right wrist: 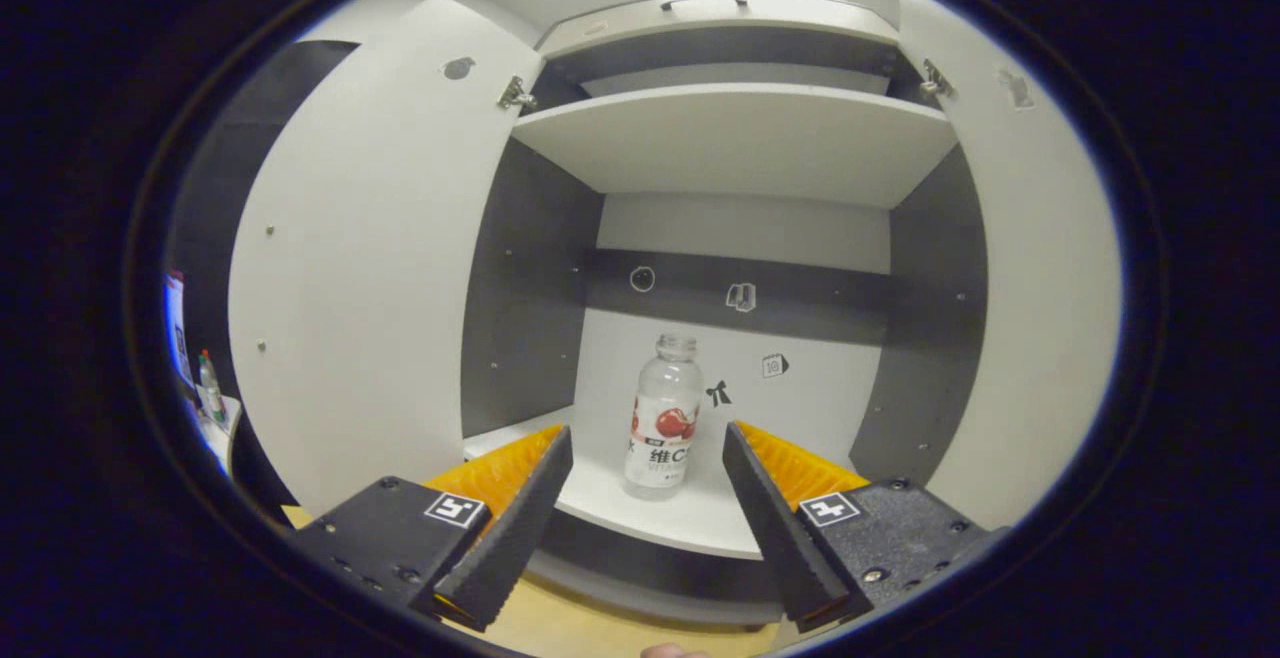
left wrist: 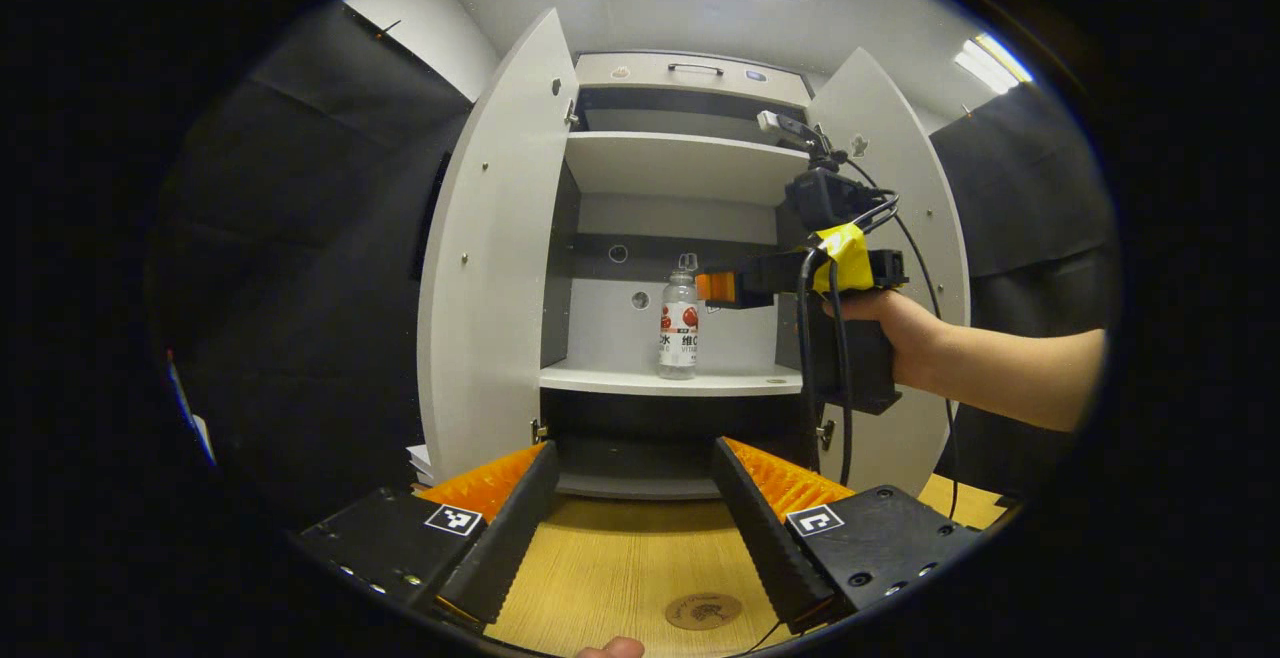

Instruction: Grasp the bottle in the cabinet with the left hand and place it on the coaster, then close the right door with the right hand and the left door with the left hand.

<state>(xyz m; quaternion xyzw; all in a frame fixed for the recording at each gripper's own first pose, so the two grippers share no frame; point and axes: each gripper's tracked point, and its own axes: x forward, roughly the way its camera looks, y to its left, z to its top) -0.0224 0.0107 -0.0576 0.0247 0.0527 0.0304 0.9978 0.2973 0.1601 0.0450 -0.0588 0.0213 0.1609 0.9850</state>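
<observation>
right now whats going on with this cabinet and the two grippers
A person holds a two-finger gripper in each hand in front of a white cabinet with both doors swung open. A clear plastic bottle with a red and white label stands upright on the middle shelf, untouched. The left gripper hangs open over the wooden table, near a round brown coaster. The right gripper is raised toward the shelf, fingers open, with the bottle farther in, between them. Nothing has been grasped yet.
</observation>
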